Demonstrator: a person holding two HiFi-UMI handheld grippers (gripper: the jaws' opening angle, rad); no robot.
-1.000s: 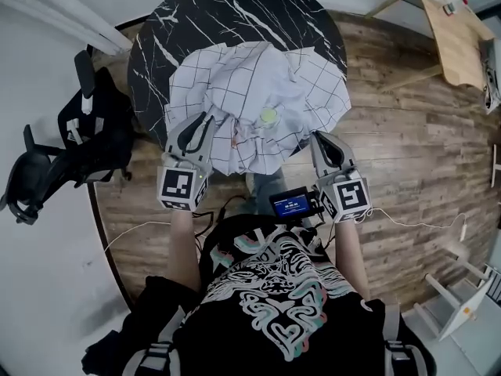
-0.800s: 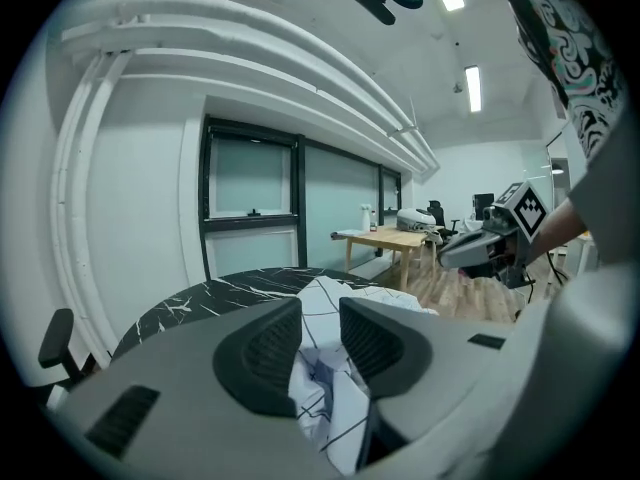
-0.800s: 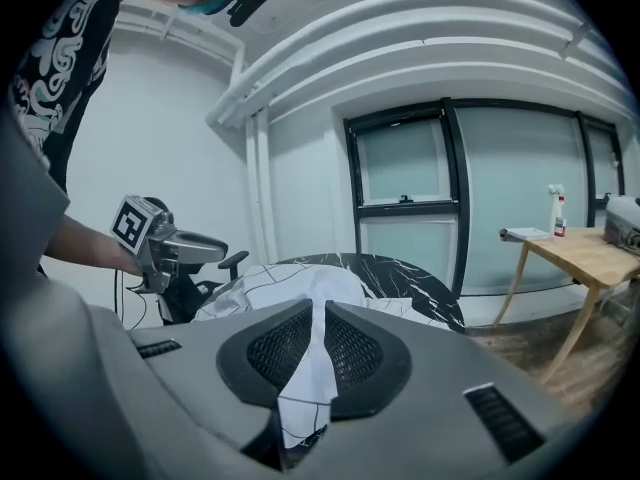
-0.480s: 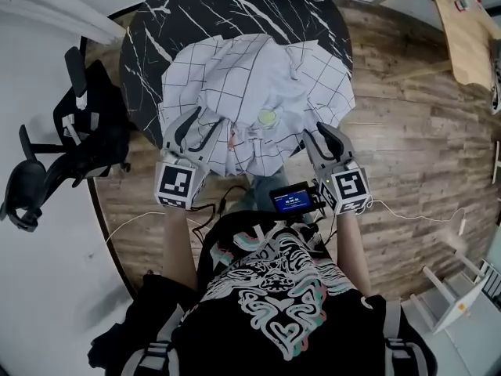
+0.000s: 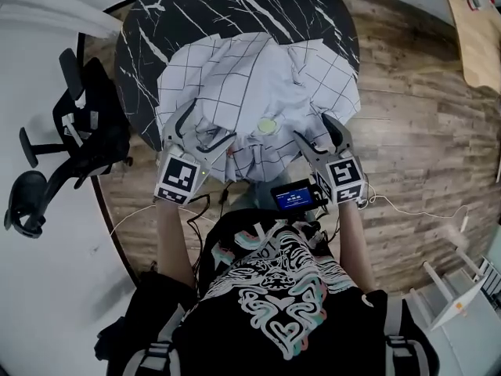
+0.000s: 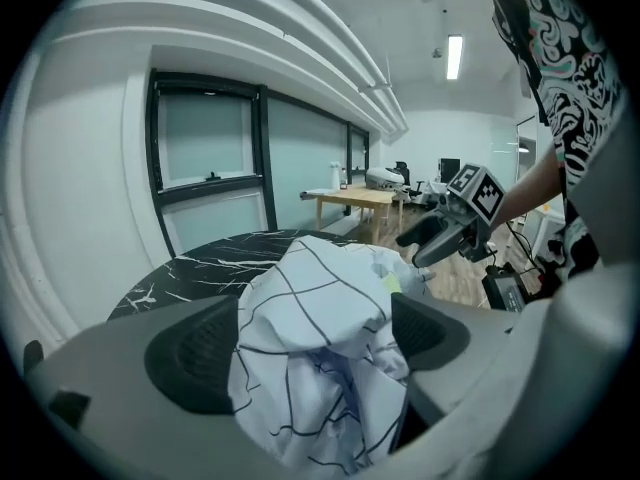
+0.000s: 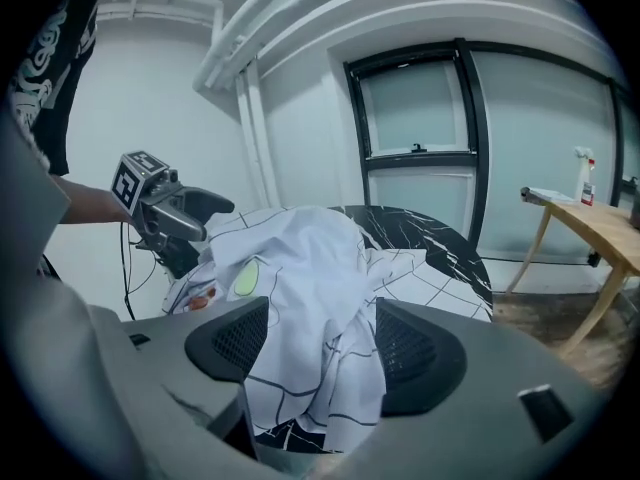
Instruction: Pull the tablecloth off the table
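The white tablecloth [image 5: 250,84] with a black grid lies bunched in a heap on the near half of the round black marble table [image 5: 235,6]. My left gripper [image 5: 210,121] is at the heap's near left edge. Its jaws have just been opening and stand wide. In the left gripper view a fold of cloth [image 6: 320,318] still lies loose between the pads [image 6: 195,353]. My right gripper [image 5: 313,128] is at the near right edge, and its jaws have likewise just been opening. A hanging fold [image 7: 310,268] sits between its pads [image 7: 415,343].
A black office chair [image 5: 70,139] stands left of the table. A small device with a blue screen [image 5: 291,197] and cables hang at the person's waist. A wooden table [image 5: 477,30] is at the far right, on wood-plank floor [image 5: 407,155].
Both grippers have dropped closer to the table's near edge and their jaws have gone from shut to spread wide. The cloth folds they held now sit loose between them.
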